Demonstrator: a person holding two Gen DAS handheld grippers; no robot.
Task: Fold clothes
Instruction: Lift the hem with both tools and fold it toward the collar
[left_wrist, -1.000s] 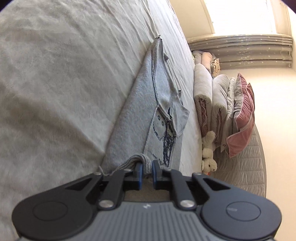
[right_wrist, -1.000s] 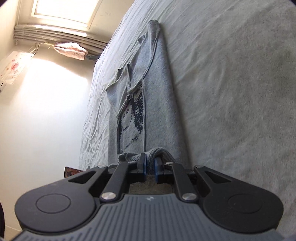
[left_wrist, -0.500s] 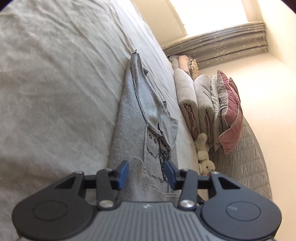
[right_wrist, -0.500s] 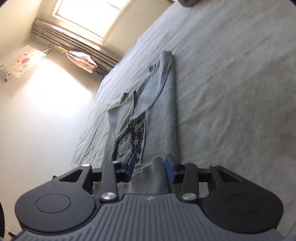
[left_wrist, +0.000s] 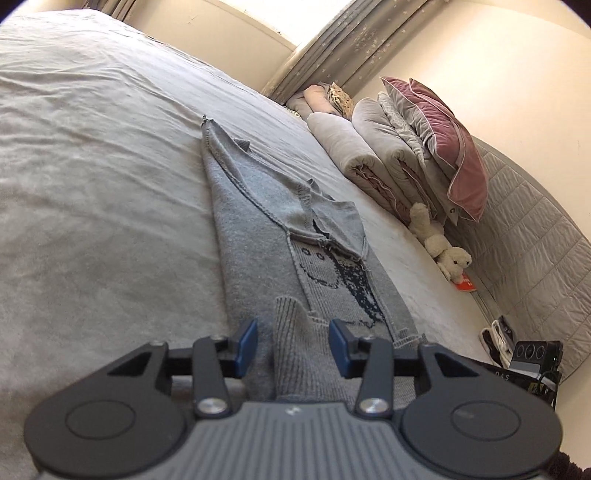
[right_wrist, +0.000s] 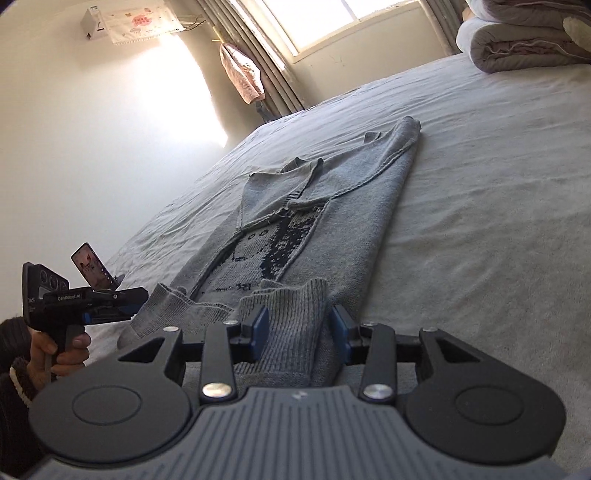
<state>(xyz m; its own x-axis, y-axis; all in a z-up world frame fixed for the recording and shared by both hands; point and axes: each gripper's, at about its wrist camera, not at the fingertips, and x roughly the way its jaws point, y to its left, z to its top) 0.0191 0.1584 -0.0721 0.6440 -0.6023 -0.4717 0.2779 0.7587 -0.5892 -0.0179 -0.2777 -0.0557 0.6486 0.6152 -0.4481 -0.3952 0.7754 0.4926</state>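
Left wrist: my left gripper (left_wrist: 293, 345) has jaws apart, ribbed cuff of the grey sweater (left_wrist: 258, 236) lying loose between them, untouched. Sweater stretches straight ahead on the bed (left_wrist: 92, 184). Right wrist: right gripper (right_wrist: 300, 330) also parted, cuff between the pads, sweater (right_wrist: 332, 206) ahead; left gripper (right_wrist: 110, 304) off to the left.

Grey knit sweater (left_wrist: 255, 236) (right_wrist: 343, 206) lies flat on the bed, folded lengthwise into a narrow strip, dark knitted pattern face up. One sleeve folded across the chest. Ribbed hem at the near end is bunched and rumpled.
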